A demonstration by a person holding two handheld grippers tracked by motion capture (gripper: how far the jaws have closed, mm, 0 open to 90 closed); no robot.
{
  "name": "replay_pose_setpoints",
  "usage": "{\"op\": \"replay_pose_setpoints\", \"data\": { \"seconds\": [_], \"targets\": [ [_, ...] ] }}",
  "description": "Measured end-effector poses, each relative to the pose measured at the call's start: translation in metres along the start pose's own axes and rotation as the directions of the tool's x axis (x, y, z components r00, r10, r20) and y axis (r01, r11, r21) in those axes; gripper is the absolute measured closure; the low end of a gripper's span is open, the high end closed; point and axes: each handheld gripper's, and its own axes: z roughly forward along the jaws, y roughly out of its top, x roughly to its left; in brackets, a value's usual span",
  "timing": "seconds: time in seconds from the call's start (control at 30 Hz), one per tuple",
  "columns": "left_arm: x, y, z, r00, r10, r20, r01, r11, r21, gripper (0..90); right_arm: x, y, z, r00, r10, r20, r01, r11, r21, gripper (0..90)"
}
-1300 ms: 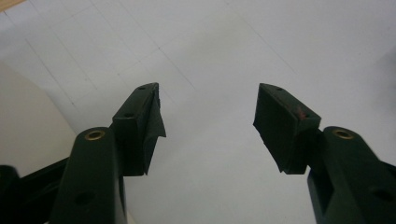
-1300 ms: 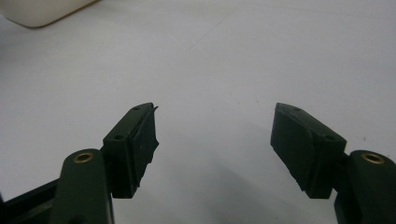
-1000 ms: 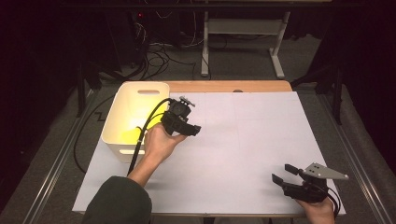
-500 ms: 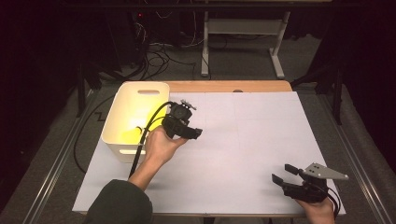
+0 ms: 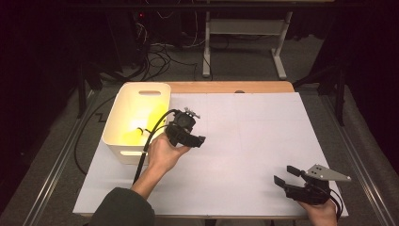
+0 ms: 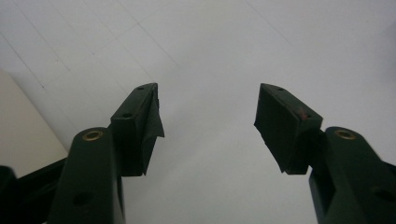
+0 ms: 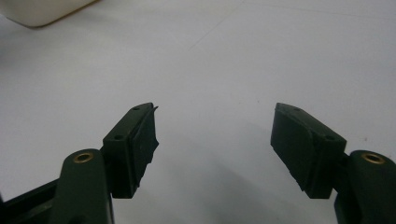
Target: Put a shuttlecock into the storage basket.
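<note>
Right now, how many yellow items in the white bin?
2, as far as visible: a larger yellow item toward the bin's right wall, a smaller one near its front. The walls may hide more.

I'm looking at a table (image 5: 263, 141) under a white sheet, wooden edge (image 5: 226, 87) showing at the far side, metal rails (image 5: 362, 155) along both flanks. Grey floor (image 5: 244, 61) beyond it is dim, with loose cables (image 5: 157, 52) and a white metal frame (image 5: 242, 28) standing there. Back of the room is near black; light falls mostly on the tabletop.
</note>
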Motion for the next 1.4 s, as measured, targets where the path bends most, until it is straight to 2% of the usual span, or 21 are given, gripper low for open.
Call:
{"op": "replay_pose_setpoints", "data": {
  "seconds": [0.33,0.6,0.83,0.93,1.03,1.4],
  "targets": [
    [-0.003,-0.006,0.004,0.9999,0.001,0.014,-0.001,1.0000,0.006,41.8,0.000,0.000,0.000,1.0000,-0.002,-0.001,0.002,1.000,0.000,31.8],
    [-0.006,-0.016,0.008,0.9996,0.021,0.018,-0.021,0.9997,0.014,42.2,0.000,0.000,0.000,1.0000,-0.001,-0.002,0.001,1.000,0.001,31.8],
    [-0.005,-0.024,0.010,0.9996,0.015,0.025,-0.016,0.9998,0.014,42.2,0.000,0.000,0.000,1.0000,-0.001,-0.002,0.001,1.000,0.001,31.8],
    [-0.007,-0.027,0.009,0.9996,0.021,0.021,-0.021,0.9997,0.013,42.2,0.000,0.000,0.000,1.0000,-0.001,-0.002,0.001,1.000,0.001,31.8],
    [-0.009,-0.029,0.009,0.9993,0.036,-0.004,-0.036,0.9993,0.007,42.3,0.000,0.000,0.000,1.0000,-0.001,-0.002,0.001,1.000,0.001,31.8],
    [-0.010,-0.040,0.010,0.9995,0.031,0.011,-0.031,0.9995,-0.001,42.3,0.000,0.000,0.000,1.0000,-0.001,-0.002,0.001,1.000,0.000,31.8]
  ]
}}
